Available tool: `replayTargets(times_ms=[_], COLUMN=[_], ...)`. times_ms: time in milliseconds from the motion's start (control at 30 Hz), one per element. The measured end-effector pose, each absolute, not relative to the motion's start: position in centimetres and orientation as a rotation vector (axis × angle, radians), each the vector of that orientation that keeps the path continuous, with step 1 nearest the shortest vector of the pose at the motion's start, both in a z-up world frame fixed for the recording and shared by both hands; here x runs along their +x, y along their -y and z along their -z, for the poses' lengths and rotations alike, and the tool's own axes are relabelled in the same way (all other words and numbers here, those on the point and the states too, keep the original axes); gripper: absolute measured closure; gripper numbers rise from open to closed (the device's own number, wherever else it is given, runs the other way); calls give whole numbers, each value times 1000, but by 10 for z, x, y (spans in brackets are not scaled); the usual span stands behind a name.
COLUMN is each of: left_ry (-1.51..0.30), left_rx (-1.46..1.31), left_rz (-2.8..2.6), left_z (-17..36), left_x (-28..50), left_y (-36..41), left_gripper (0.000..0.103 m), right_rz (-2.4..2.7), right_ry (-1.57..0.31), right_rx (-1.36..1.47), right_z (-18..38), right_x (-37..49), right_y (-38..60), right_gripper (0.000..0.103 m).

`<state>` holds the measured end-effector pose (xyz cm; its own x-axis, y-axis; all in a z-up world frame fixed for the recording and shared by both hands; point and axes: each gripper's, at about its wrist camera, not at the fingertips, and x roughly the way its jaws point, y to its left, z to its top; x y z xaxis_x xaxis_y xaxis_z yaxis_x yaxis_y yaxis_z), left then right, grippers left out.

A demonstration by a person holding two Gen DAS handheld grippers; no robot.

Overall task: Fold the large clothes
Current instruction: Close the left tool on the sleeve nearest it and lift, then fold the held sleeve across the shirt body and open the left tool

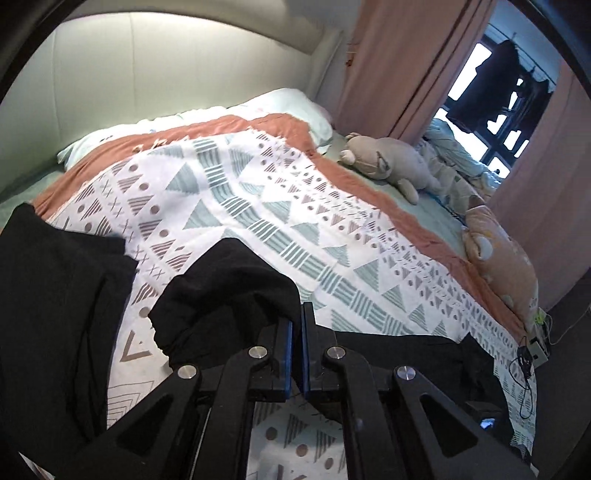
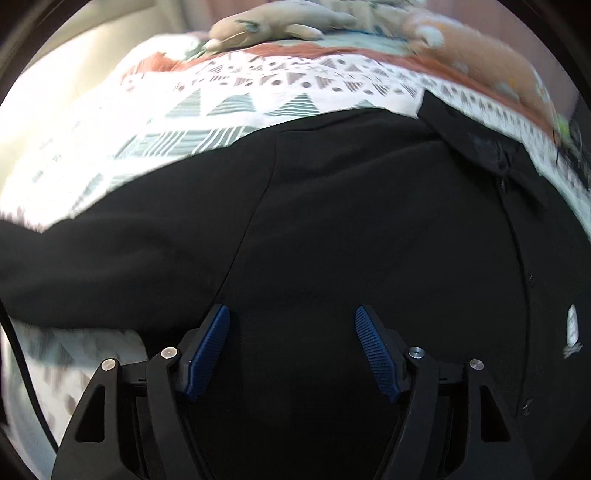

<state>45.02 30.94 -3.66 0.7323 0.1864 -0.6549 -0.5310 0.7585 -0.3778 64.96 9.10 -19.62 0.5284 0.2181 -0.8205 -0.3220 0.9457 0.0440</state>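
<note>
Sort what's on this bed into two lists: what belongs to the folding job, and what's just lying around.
Part of the job:
- black button-up shirt spread on the bed
- left gripper, shut on a fold of that shirt
- right gripper, open above it

Just lying about:
- white geometric-patterned blanket
- grey plush toy
- orange plush toy
- pale pillow
- pink curtains

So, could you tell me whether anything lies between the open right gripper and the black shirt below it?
Nothing visible does. The right gripper is open directly over the black shirt, with only bare fabric between its jaws. The plush toys lie at the far edge of the bed, well clear.
</note>
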Motion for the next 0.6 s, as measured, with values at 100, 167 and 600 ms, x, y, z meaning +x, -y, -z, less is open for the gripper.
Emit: replayTargets(times_ms=[100, 167, 600], left_ry=[-598, -578, -566], left_rx=[-537, -505, -382], left_rz=[-343, -285, 50], left_z=[3, -17, -70], left_x=[463, 472, 522], left_y=[-284, -262, -119], left_gripper=[97, 97, 97], right_rz=[-371, -385, -314], right_ry=[-988, -977, -836], right_rx=[-29, 88, 192], right_z=[190, 180, 122], right_x=[649, 646, 577], right_y=[-77, -54, 44], right_gripper=[33, 33, 33])
